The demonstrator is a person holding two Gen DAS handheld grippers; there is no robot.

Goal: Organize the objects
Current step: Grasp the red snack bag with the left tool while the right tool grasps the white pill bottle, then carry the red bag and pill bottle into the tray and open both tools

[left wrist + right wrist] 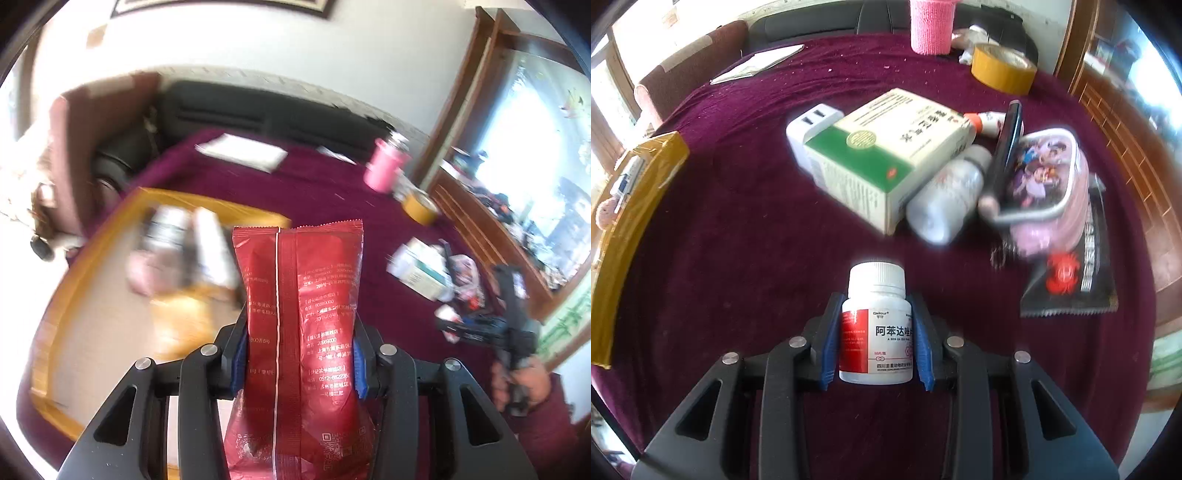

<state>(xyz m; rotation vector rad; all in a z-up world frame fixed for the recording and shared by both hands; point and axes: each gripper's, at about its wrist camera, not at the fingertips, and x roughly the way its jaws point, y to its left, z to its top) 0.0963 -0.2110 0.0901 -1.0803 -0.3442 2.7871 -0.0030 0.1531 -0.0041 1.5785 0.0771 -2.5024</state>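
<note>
Red foil fills the near field of the left wrist view: the left gripper [297, 363] has its blue pads [238, 363] pressed into both sides of a red snack packet [299, 295], gripped low so the crimped top stands upright and clear of the cloth, evidently for carrying. Beyond it lies a yellow-rimmed tray [85, 266] that already holds several blurred items, the likely destination. In the right wrist view, the right gripper [875, 345] is clamped on a white pill bottle [876, 325] at label height, cap pointing away from the camera; whether the bottle has left the maroon tablecloth [738, 240] cannot be told. Further back sits an unsorted cluster, its items touching one another: a green-and-white medicine box [886, 155] against a white adapter [812, 125], a translucent bottle [949, 192], a pink cartoon pouch [1045, 177] and a black sachet [1075, 280]. At the far edge stand a yellow tape roll [1003, 68] and a pink cup [931, 26]. Judgement: both hands are loaded; the cluster remains to be cleared.
</note>
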